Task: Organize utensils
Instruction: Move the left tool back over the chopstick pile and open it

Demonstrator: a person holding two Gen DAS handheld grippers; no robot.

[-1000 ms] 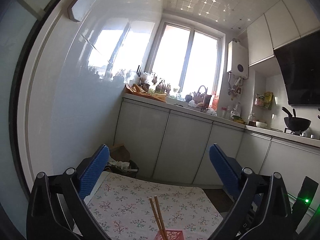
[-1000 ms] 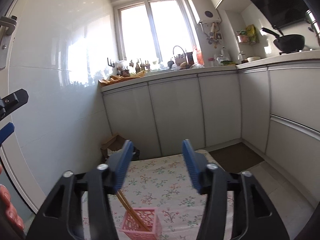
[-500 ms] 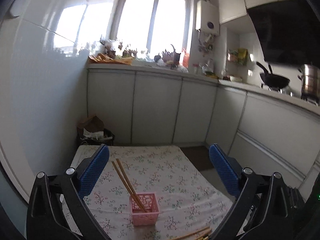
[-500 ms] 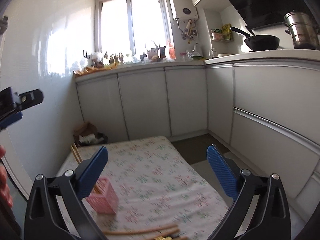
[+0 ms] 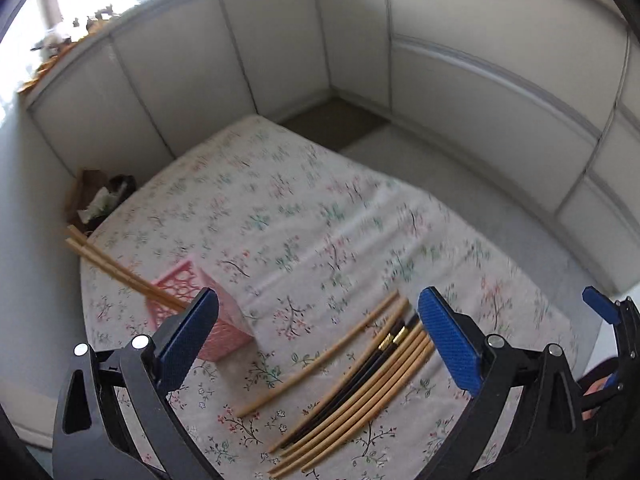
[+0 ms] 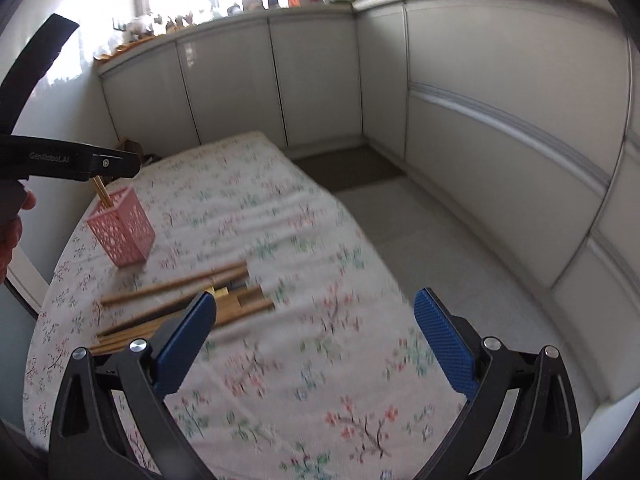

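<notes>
While a second ago both cameras looked level at the cabinets and window, they have now tipped down onto the table, so the loose chopsticks (image 5: 360, 392) come fully into view for the first time. That reads as the start of a reach for the next pair, not a carry. The left gripper (image 5: 318, 340) hangs above them with its blue pads spread wide and nothing between them; the right gripper (image 6: 316, 344) is likewise wide open and empty, over bare cloth to the right of the pile.

The bundle lies on the near part of the table: several bamboo sticks side by side with dark, gold-banded ones among them, and one bamboo stick (image 5: 320, 364) lying slightly apart on the left. Just beyond to the left stands the pink lattice holder (image 6: 120, 236), with two bamboo chopsticks (image 5: 120, 272) already leaning out of it. Most of the sorting still looks to be ahead.

The table wears a white floral tablecloth (image 5: 304, 208), slightly creased. White lower cabinets (image 6: 500, 92) wrap two sides of the room, a cluttered sunlit windowsill (image 6: 200, 16) runs above the far ones, and a cardboard box (image 5: 86, 196) of scraps sits on the floor in the corner.
</notes>
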